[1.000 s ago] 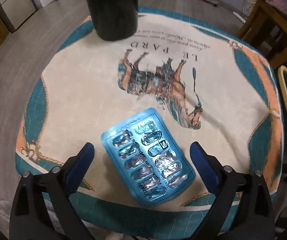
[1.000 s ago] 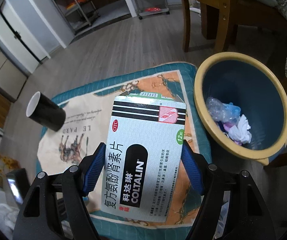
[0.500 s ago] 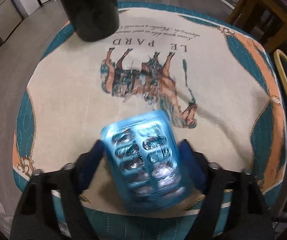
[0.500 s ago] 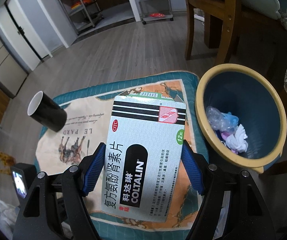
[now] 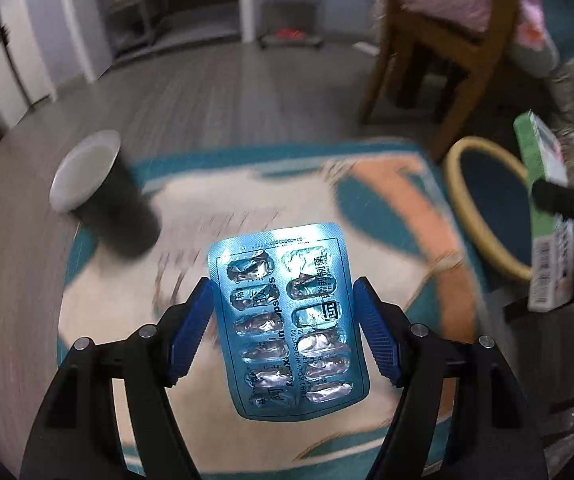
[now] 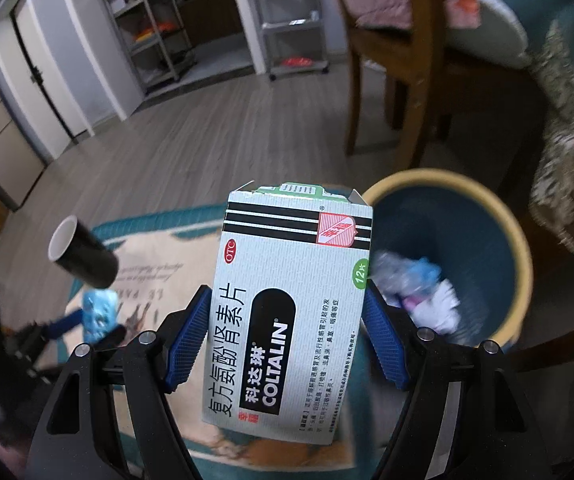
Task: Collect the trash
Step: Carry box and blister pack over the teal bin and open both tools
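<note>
Blue foil blister pack (image 5: 287,316) clamped in left gripper (image 5: 283,332); white cardboard medicine box (image 6: 291,308) clamped in right gripper (image 6: 285,332), yellow-rimmed blue bin (image 6: 503,240) ahead-right.

Wood floor (image 6: 191,152), chair (image 6: 399,64), shelving (image 6: 147,28).

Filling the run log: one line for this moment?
left hand-held gripper: holds blister pack | right hand-held gripper: holds medicine box | bin: ahead

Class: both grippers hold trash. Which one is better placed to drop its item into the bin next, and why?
Likely the right gripper: its medicine box is already beside the bin. The left gripper holds the blister pack over the mat, farther away.
</note>
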